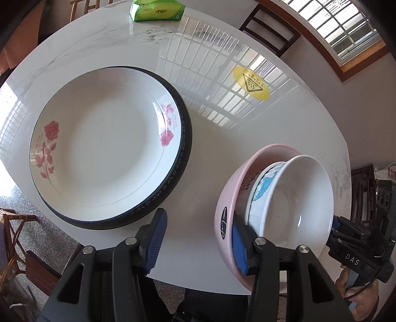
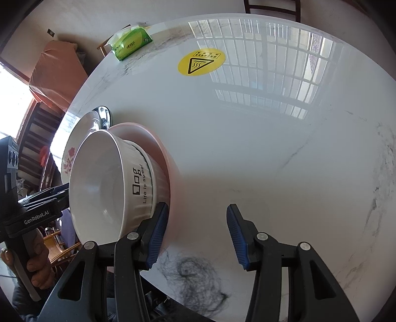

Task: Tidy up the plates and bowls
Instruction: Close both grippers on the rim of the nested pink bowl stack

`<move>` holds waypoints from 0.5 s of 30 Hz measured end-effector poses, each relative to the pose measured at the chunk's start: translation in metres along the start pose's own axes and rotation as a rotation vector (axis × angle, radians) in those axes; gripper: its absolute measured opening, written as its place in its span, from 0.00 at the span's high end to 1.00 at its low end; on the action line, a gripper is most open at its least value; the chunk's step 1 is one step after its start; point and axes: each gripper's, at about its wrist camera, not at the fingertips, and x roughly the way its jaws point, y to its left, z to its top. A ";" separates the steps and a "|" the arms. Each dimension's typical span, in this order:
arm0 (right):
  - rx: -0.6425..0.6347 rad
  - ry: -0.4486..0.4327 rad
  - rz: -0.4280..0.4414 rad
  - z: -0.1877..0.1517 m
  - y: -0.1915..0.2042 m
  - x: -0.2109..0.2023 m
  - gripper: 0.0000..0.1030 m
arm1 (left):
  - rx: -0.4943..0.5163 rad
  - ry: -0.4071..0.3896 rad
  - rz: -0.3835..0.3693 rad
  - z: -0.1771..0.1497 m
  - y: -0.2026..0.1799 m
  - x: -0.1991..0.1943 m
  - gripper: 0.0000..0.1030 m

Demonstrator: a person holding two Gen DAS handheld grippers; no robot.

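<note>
Both my hands point steeply down at the desk (image 2: 272,138), a glossy white marble-look slab with grey veins.

My left fingers (image 1: 198,244) stand spread, black arms with ribbed blue pads. The right-hand pad sits against the outer wall of the pink bowl (image 1: 226,210); the other pad hangs free over bare desk, so nothing is pinched.

My right fingers (image 2: 196,236) are also spread, with only desk between them. The left pad lies just beside the white bowl (image 2: 109,178); I cannot tell whether it touches.

Two bowls, nested: the smooth pink one outside, and inside it a glazed white one, ribbed on the outside, with black lettering. They sit at the near edge of the desk, between my two hands.

Two plates, stacked, left of the bowls: a shallow white plate (image 1: 104,146) with pink roses lies in a black plate (image 1: 184,148) with a patterned rim.

One green tissue pack (image 1: 158,10) lies at the far edge, and one round yellow sticker (image 1: 251,83) is on the desk.
</note>
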 end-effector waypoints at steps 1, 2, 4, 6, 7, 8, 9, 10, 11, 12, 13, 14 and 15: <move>-0.013 0.002 -0.013 0.001 0.002 0.000 0.56 | -0.015 0.005 -0.013 0.000 0.003 0.001 0.49; -0.026 0.009 -0.029 0.002 0.005 0.001 0.56 | -0.029 0.012 -0.017 0.001 0.006 0.002 0.46; -0.044 0.017 -0.045 0.003 0.009 0.000 0.56 | -0.047 0.026 -0.026 0.001 0.009 0.002 0.46; -0.062 0.023 -0.057 0.004 0.010 0.001 0.56 | -0.033 0.032 -0.018 0.001 0.007 0.002 0.46; -0.068 0.021 -0.061 0.004 0.011 0.001 0.56 | -0.013 0.032 -0.013 0.001 0.005 0.001 0.46; -0.075 0.016 -0.061 0.003 0.011 0.000 0.57 | 0.002 0.031 -0.013 0.002 0.002 0.001 0.47; -0.086 0.011 -0.057 0.002 0.012 0.000 0.58 | -0.002 0.037 -0.019 0.004 0.001 0.002 0.47; -0.095 0.006 -0.048 0.002 0.011 0.000 0.59 | -0.022 0.051 -0.036 0.005 0.004 0.004 0.47; -0.097 0.003 -0.032 0.002 0.011 0.000 0.67 | -0.039 0.062 -0.042 0.005 0.006 0.005 0.47; -0.093 0.000 -0.013 0.002 0.010 0.000 0.73 | -0.041 0.064 -0.045 0.004 0.007 0.006 0.47; -0.094 -0.004 -0.003 0.003 0.011 0.000 0.76 | -0.042 0.057 -0.049 0.003 0.008 0.006 0.47; -0.104 -0.009 0.005 0.003 0.013 0.000 0.81 | -0.040 0.046 -0.048 0.001 0.007 0.004 0.47; -0.111 -0.016 0.010 0.003 0.016 0.000 0.85 | -0.032 0.036 -0.043 -0.001 0.007 0.002 0.47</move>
